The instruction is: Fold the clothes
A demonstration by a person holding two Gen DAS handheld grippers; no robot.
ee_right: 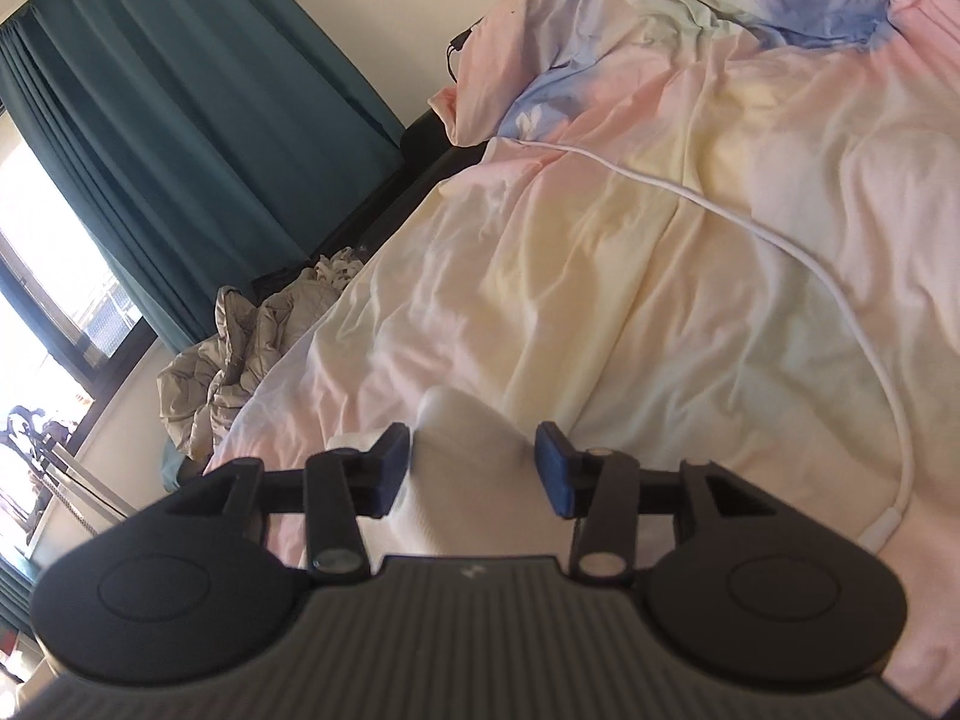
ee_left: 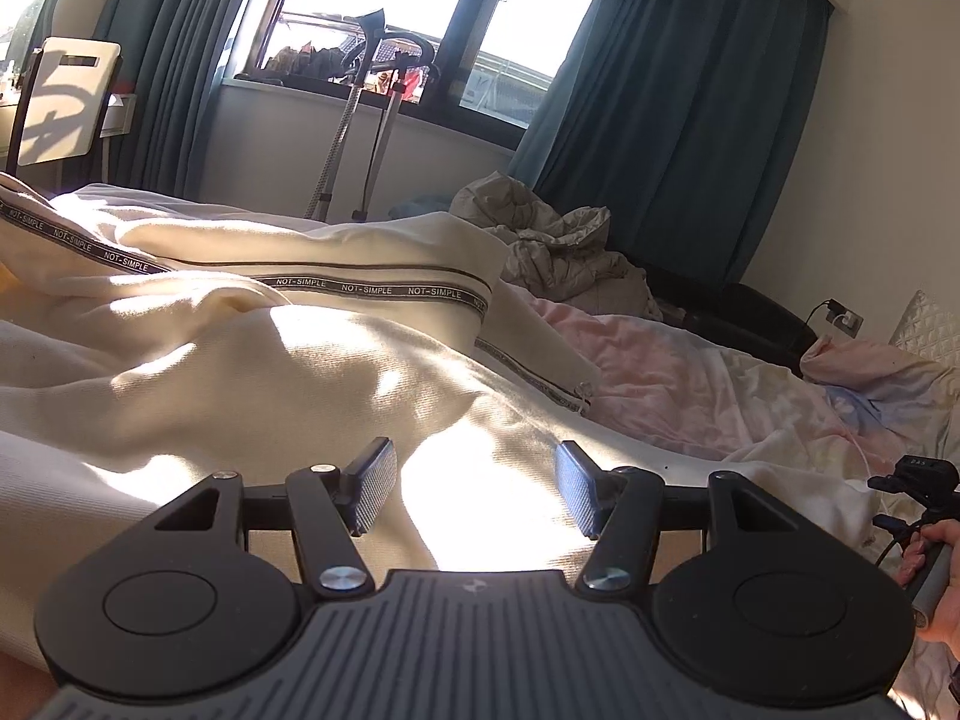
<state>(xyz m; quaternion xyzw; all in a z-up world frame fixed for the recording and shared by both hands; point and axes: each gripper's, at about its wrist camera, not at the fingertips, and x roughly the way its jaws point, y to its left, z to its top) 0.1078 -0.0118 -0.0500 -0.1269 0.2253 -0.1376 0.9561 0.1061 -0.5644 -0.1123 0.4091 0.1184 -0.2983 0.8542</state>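
Observation:
A cream garment [ee_left: 240,360] with a dark "NOT-SIMPLE" tape stripe [ee_left: 372,288] lies rumpled across the bed, partly in bright sun. My left gripper [ee_left: 474,480] hovers low over its near part, open, with the cloth below the pads and nothing pinched. In the right wrist view a white fold of cloth [ee_right: 468,438] rises between the fingers of my right gripper [ee_right: 474,468]. The jaws stand apart and the blue pads do not press on the fold. A hand on the other gripper's handle [ee_left: 927,546] shows at the right edge of the left wrist view.
A pastel bedsheet [ee_right: 660,240] covers the bed, with a white cable [ee_right: 840,276] running over it. A crumpled grey quilt [ee_left: 558,252] lies beyond the far edge. Teal curtains [ee_left: 690,90], metal stand poles [ee_left: 342,138] and a chair [ee_left: 66,102] stand by the window.

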